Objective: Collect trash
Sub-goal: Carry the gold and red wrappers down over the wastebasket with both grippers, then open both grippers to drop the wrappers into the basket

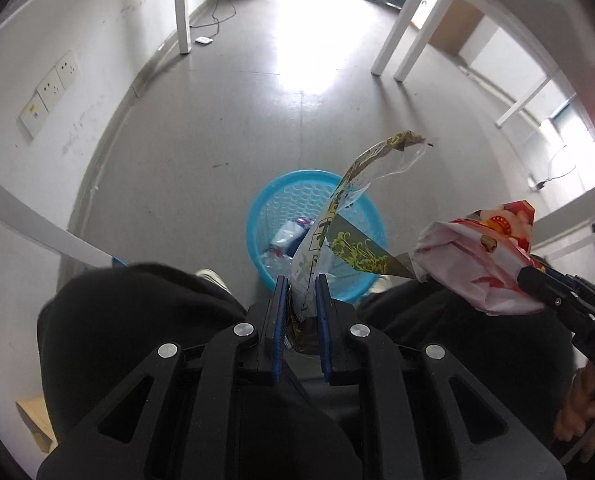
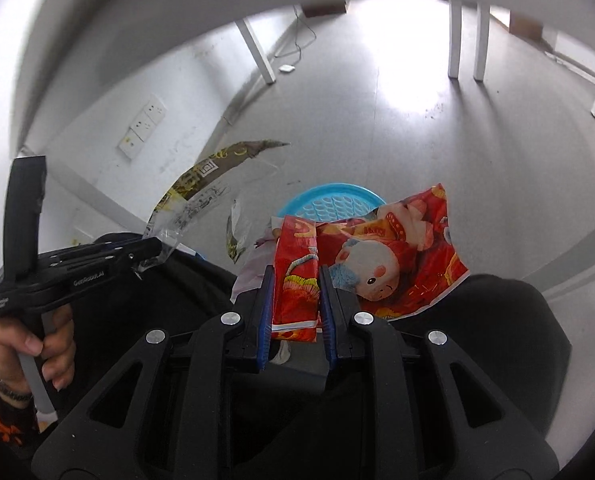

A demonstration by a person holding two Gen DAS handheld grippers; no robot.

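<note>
**Both grippers loaded over bin**

While both point steeply down, left hand-held gripper (image 1: 301, 280) is nearly closed, clamped on a clear-and-gold wrapper (image 1: 337, 216); right hand-held gripper (image 2: 296, 270) — likewise pinched — grips a red bag (image 2: 381, 256). Blue bin (image 1: 275, 204) sits on the floor below, trash already inside.

We see blue basket (image 1: 317, 232) mouth open below, floor (image 1: 225, 128) around bare; our knees (image 1: 145, 320) flank near rim; white table legs (image 1: 393, 36) well apart.
</note>
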